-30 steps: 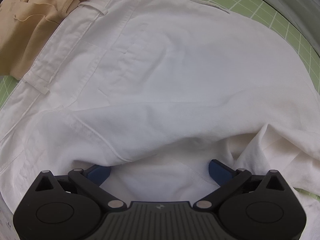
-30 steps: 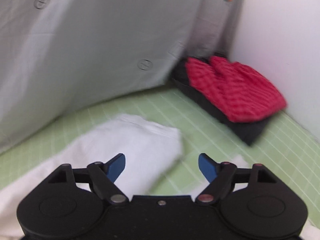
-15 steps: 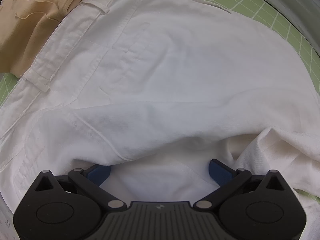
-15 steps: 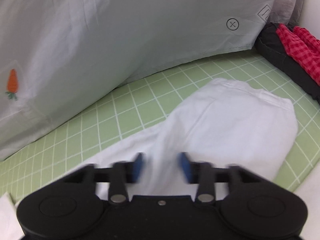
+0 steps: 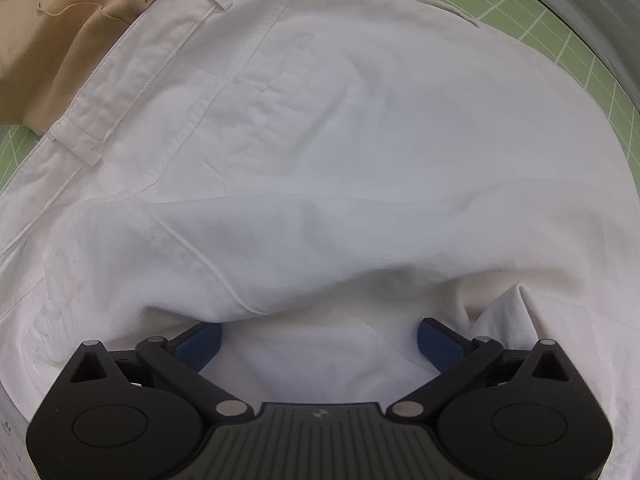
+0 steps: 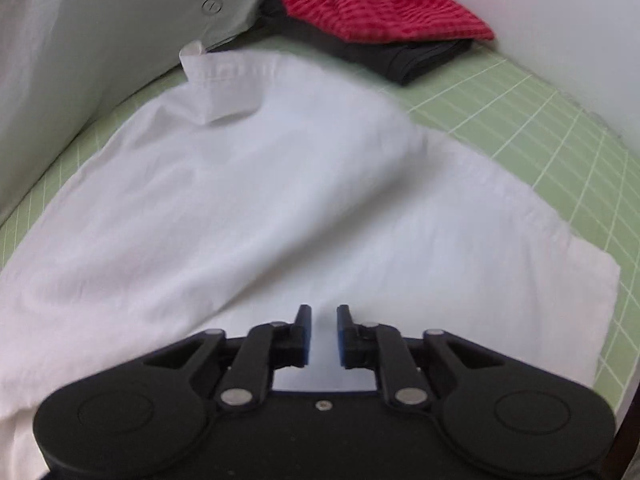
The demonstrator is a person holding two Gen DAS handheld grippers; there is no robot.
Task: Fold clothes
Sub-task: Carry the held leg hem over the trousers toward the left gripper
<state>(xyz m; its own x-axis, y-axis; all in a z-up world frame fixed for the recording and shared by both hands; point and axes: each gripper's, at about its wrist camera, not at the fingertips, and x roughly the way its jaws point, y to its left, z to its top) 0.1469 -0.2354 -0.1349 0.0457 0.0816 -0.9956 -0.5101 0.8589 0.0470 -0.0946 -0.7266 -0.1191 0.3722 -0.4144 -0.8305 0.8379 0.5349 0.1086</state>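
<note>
White trousers (image 5: 320, 128) lie spread on the green grid mat (image 5: 540, 8), waistband and belt loops at the upper left. My left gripper (image 5: 318, 340) is open, its blue pads wide apart, low over a raised fold of the white cloth near the crotch. In the right wrist view the two white trouser legs (image 6: 280, 200) lie flat, one over the other, hems pointing away. My right gripper (image 6: 320, 336) hovers over them with its blue pads nearly together, a narrow gap between them and no cloth in it.
A tan garment (image 5: 52, 40) is bunched at the upper left beside the waistband. A folded red checked garment (image 6: 380, 8) sits on a dark one (image 6: 400, 60) at the far corner. A pale grey sheet (image 6: 100, 40) hangs along the left; a white wall (image 6: 540, 20) stands on the right.
My right gripper swung over the trouser legs and closed its pads from wide apart to nearly together. My left gripper stayed open and barely moved.
</note>
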